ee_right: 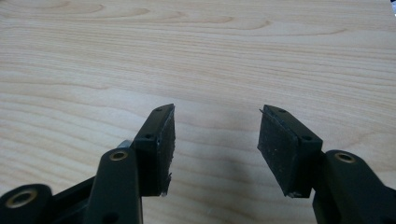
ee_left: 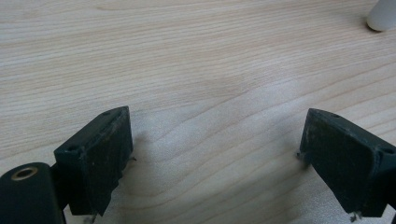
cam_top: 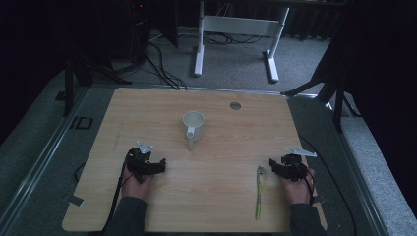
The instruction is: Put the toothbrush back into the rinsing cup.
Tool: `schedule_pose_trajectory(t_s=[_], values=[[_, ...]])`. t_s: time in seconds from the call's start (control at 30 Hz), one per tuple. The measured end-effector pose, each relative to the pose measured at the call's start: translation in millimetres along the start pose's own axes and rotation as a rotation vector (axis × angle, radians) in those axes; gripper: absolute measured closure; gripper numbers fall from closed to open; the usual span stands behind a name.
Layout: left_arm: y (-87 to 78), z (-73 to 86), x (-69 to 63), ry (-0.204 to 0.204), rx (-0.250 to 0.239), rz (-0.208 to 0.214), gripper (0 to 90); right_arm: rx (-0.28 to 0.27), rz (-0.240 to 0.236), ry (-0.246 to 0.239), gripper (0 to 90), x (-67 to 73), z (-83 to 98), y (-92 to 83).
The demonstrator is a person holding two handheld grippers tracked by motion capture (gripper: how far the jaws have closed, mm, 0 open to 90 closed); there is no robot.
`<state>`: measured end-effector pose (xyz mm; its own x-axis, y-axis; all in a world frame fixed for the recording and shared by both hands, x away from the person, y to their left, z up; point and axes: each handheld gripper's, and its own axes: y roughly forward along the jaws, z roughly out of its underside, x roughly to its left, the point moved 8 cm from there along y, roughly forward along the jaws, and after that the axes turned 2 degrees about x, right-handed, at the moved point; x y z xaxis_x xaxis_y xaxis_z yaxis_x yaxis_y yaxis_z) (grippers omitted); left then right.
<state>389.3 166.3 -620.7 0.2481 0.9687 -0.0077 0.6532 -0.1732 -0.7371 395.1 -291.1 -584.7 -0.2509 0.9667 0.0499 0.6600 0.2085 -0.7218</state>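
Note:
A white mug stands near the middle of the wooden table, its handle toward the person. A green toothbrush lies lengthwise at the front right, head pointing away. My left gripper rests at the front left, jaws pointing right. In the left gripper view it is open over bare wood, with the mug's handle at the top right corner. My right gripper sits just right of the toothbrush's head. In the right gripper view it is open with nothing between its pads.
A round grey grommet is set in the tabletop at the back. Beyond the table stand white desk legs on grey carpet, with black cables trailing across the floor. A dark stand is off the right rear corner.

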Motion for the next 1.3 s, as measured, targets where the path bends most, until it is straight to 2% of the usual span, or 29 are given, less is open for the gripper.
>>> schedule_pose_trajectory(t_s=[0.23,0.33,0.5,0.9,1.3], values=[[0.1,-0.1,-0.1,-0.001,-0.001,0.0,10.1,0.008,0.002,0.003,45.4,3.7,3.1,-6.8],[0.1,-0.1,-0.2,0.0,0.0,0.0,10.2,0.03,-0.017,0.03,49.1,8.9,5.6,-8.5],[0.1,-0.1,-0.4,-0.001,0.0,0.0,10.2,0.057,-0.018,0.066,52.6,15.0,6.5,-9.2],[0.1,-0.1,-0.4,0.0,0.0,0.0,10.2,0.096,0.004,0.019,52.4,32.1,8.5,-15.1],[0.1,-0.1,-0.4,-0.001,-0.001,0.0,10.2,0.169,-0.005,0.026,54.3,49.8,14.2,-26.2]])
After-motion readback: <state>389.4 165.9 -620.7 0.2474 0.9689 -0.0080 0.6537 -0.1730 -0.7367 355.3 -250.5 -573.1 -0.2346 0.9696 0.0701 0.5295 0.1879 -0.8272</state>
